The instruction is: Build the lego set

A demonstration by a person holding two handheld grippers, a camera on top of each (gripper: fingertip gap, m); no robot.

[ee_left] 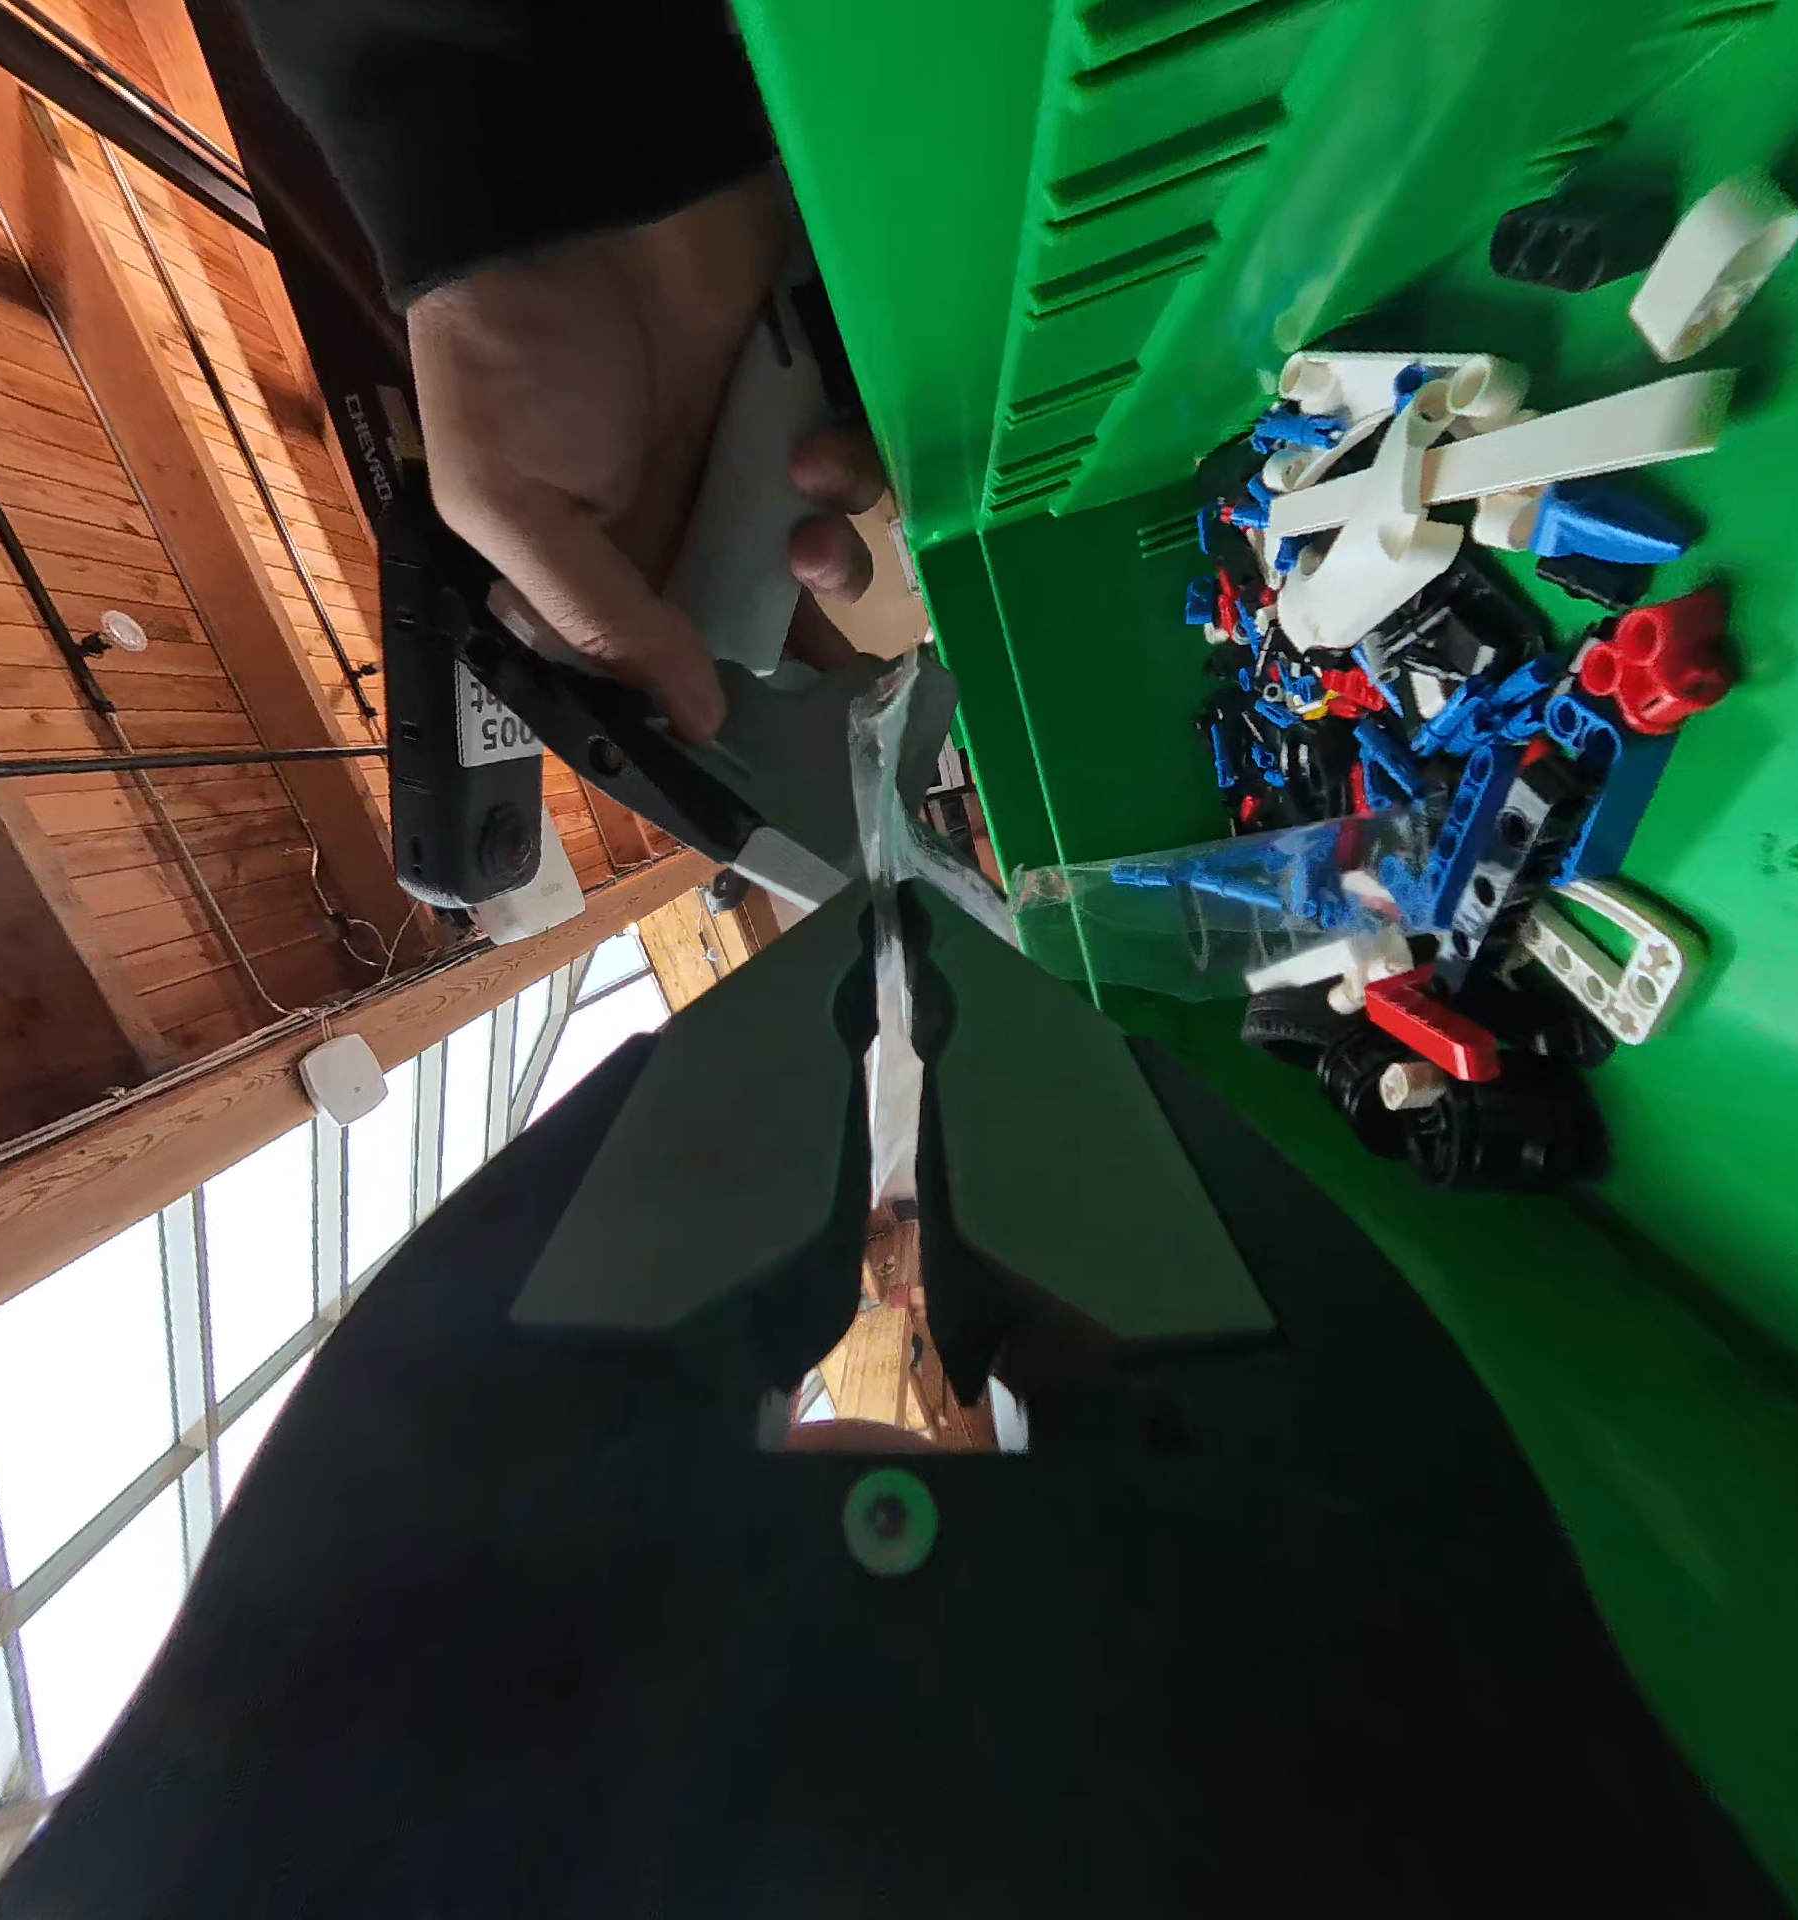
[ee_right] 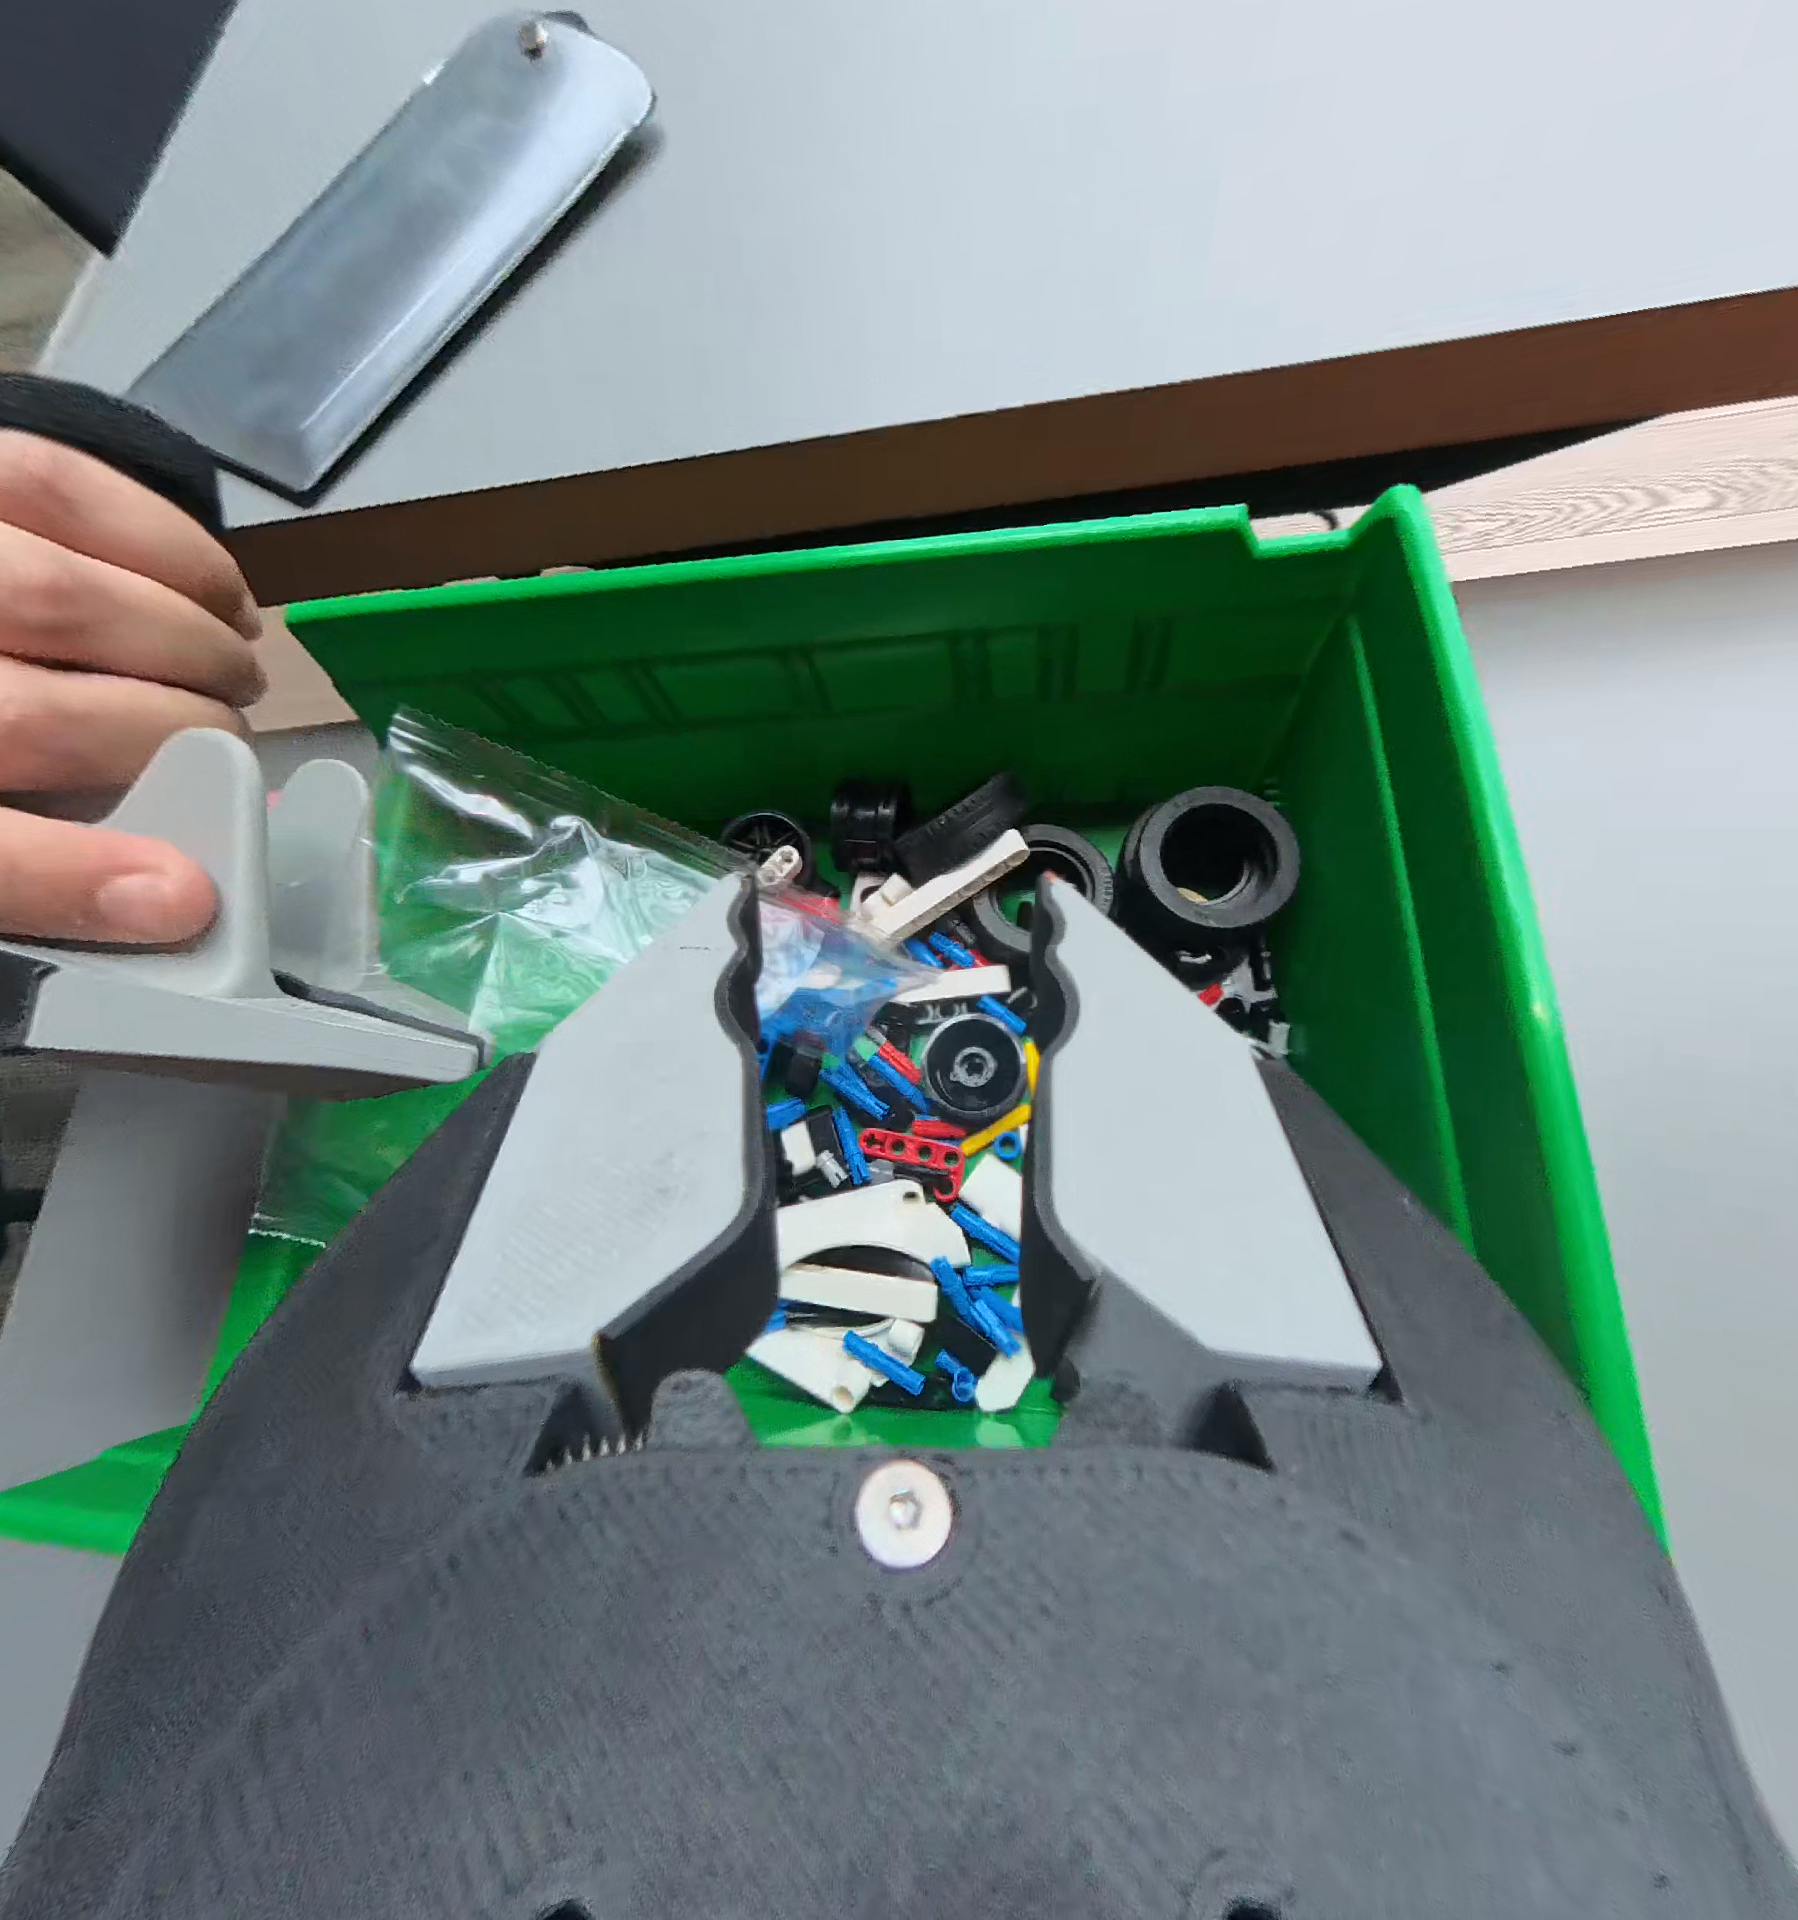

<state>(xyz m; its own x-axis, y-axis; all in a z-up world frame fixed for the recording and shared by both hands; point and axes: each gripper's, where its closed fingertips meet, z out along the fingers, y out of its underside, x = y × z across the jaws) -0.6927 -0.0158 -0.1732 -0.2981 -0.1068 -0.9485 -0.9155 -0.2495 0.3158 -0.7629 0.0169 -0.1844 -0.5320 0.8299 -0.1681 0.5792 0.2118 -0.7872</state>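
A green bin (ee_right: 874,665) holds a pile of loose white, blue, red and black lego pieces (ee_right: 905,1195) and black tyres (ee_right: 1212,857). My left gripper (ee_left: 890,914) is shut on the edge of a clear plastic bag (ee_left: 1134,914) with a few blue pieces left in its lower end. The bag hangs tilted over the bin (ee_left: 978,312) and the pile (ee_left: 1394,644). My right gripper (ee_right: 895,914) is open and empty above the pile, and the bag's corner (ee_right: 833,966) lies between its fingers. The left gripper (ee_right: 292,862) holds the bag (ee_right: 521,883) at the left.
The bin stands on a grey table (ee_right: 1705,935). A flat metal plate (ee_right: 396,249) lies on a second grey tabletop (ee_right: 1082,208) behind it. A hand holds one finger of the right gripper (ee_left: 770,847) close to my left fingertips. Wooden ceiling and windows lie beyond. Both grippers' tips are roughly 30 centimetres from the flat metal plate (ee_right: 396,249).
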